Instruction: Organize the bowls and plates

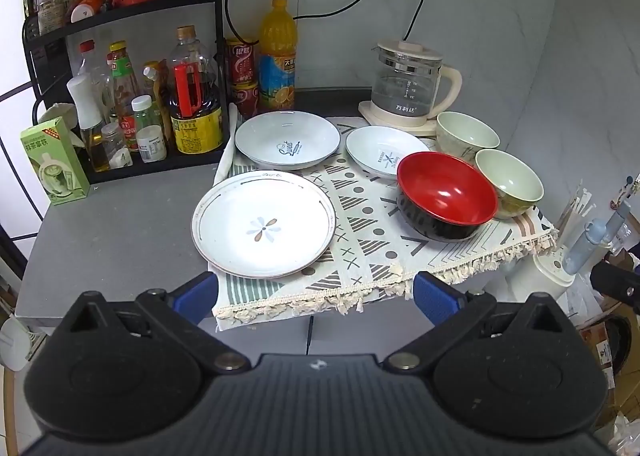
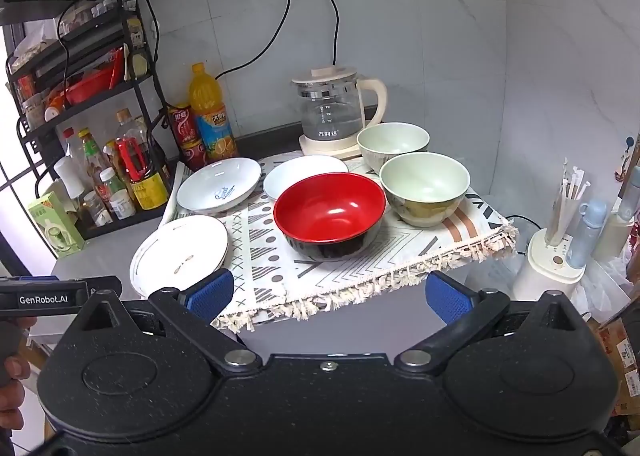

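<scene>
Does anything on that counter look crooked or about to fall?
The patterned cloth hangs fringe-first over the counter's front edge, and the flowered plate sits half on it, half on bare counter. Nothing looks spilled or broken.

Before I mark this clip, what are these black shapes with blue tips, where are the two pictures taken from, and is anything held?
They are hand-held grippers, one in each of a person's hands, each with a camera looking along its fingers. The left gripper and right gripper both stand open and hold nothing. On the patterned cloth lie a flower plate, two white dishes, a red bowl and two green bowls. Behind stands a glass kettle; a bottle rack is at the left. In the right view, the left gripper shows at the left edge.
</scene>
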